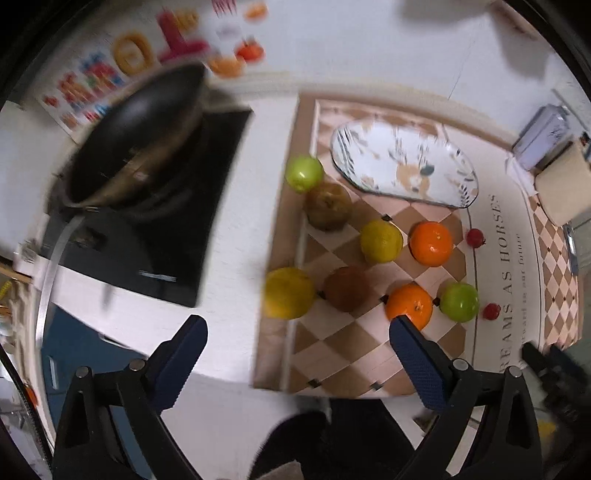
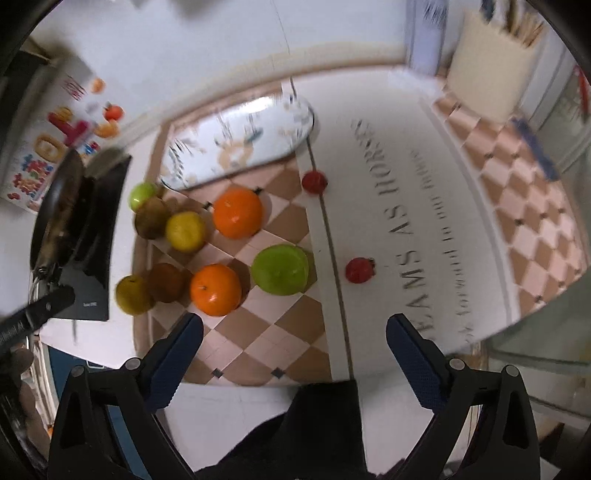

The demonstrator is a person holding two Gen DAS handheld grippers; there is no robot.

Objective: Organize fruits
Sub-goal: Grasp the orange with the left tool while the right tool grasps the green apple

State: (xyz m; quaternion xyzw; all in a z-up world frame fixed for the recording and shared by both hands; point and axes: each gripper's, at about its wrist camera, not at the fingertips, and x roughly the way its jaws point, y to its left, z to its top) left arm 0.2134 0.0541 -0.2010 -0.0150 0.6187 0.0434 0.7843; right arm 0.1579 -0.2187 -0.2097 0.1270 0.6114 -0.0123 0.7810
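Observation:
Several fruits lie in two rows on a checkered mat point(image 1: 332, 354). The far row has a green apple point(image 1: 304, 172), a brown pear point(image 1: 328, 206), a yellow fruit point(image 1: 381, 240), an orange point(image 1: 431, 243) and a small red fruit point(image 1: 475, 237). The near row has a yellow fruit point(image 1: 289, 292), a brown fruit point(image 1: 346, 288), an orange point(image 1: 409, 305), a green apple point(image 1: 459, 302) and a small red fruit point(image 1: 491, 311). An oval patterned plate point(image 1: 402, 162) lies empty behind them. My left gripper point(image 1: 295, 343) is open above the near row. My right gripper point(image 2: 295, 339) is open, above the mat point(image 2: 258, 332) in front of the near green apple point(image 2: 280, 269) and orange point(image 2: 216, 289).
A black wok point(image 1: 136, 136) sits on a black induction hob point(image 1: 166, 236) left of the mat. A colourful poster point(image 1: 122, 62) hangs on the wall. A beige utensil holder point(image 2: 487, 74) and a box point(image 2: 424, 33) stand at the back right.

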